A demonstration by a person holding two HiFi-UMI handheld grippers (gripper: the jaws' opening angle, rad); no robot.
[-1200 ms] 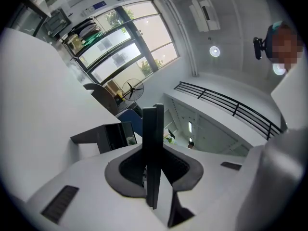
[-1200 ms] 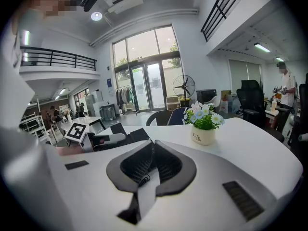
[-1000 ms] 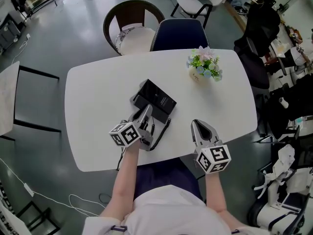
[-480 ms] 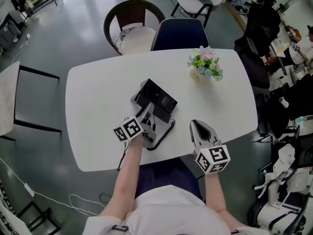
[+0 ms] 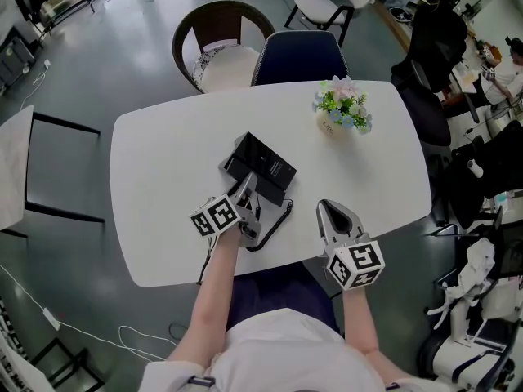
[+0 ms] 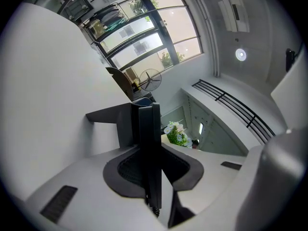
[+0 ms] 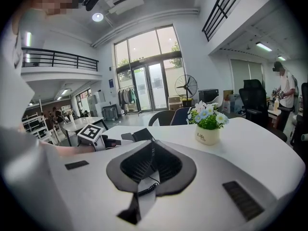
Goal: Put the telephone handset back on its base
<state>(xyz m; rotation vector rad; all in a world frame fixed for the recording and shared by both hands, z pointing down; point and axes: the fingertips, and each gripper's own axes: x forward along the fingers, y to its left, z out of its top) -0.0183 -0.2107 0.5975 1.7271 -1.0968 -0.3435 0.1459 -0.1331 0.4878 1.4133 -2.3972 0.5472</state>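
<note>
The black telephone base (image 5: 263,163) lies on the white table (image 5: 163,178), a little left of its middle. My left gripper (image 5: 245,194) is shut on the dark handset (image 5: 250,216) just in front of the base, tips pointing at it. The coiled cord (image 5: 276,222) loops to the handset's right. In the left gripper view the handset (image 6: 149,124) stands edge-on between the jaws, with the base (image 6: 113,124) right behind it. My right gripper (image 5: 332,209) rests near the front edge, shut and holding nothing; its own view shows the base (image 7: 142,134) to the left.
A small white pot of flowers (image 5: 341,109) stands at the table's far right. A brown chair (image 5: 219,51) and a dark blue chair (image 5: 299,55) sit behind the table. More chairs and equipment crowd the right side. A cable lies on the floor (image 5: 122,333).
My left gripper has moved slightly up and right toward the base with the handset, and the cord shifted with it. The right gripper has barely moved.
</note>
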